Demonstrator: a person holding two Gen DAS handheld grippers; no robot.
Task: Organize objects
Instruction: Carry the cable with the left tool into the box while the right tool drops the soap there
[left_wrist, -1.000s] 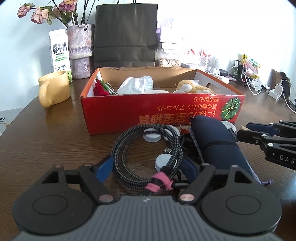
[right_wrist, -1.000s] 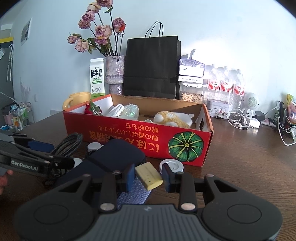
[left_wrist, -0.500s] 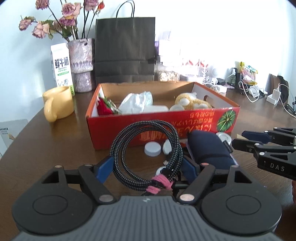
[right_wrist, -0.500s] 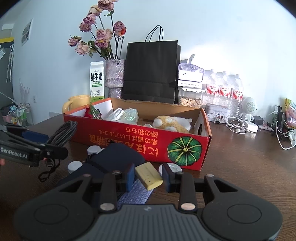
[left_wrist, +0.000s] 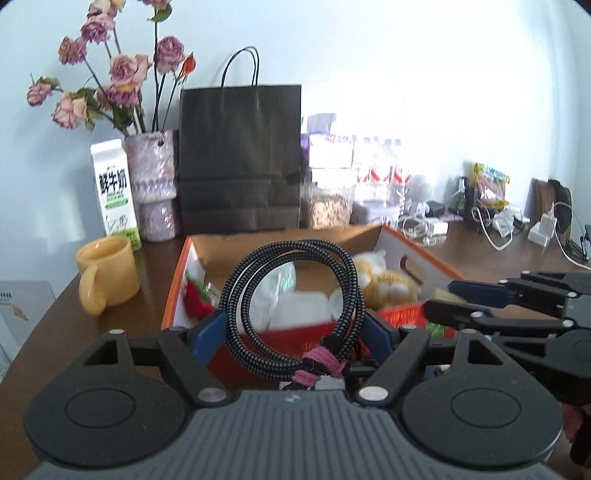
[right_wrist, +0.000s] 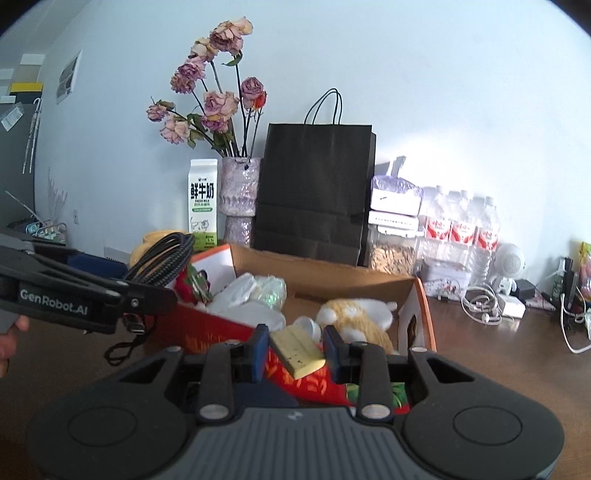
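The left claw stands wide, its blue pads pressed against the two sides of a coiled black braided cable. The coil stands upright between them, bound at the bottom by a pink tie. In the right wrist view the same coil is held up off the counter at the near left corner of the box, with a loose plug end dangling under the claw.

The right claw is narrow, closed on a pale yellow eraser-like block speckled with dark dots. The block sits tilted between the blue pads, in front of the box's near wall.

The open cardboard box, red outside with an orange rim, sits on the dark wooden counter. Inside it lie a red item with green at the left end, crumpled clear plastic bags in the middle, and a yellow and white plush toy towards the right.

Behind the box, along the wall, stand a milk carton, a mottled pink vase of dried roses, a black paper bag, a clear jar of snacks and a pack of water bottles. A yellow mug sits left of the box. White cables and chargers lie at the far right.

A bit of the person's hand shows at the left edge.
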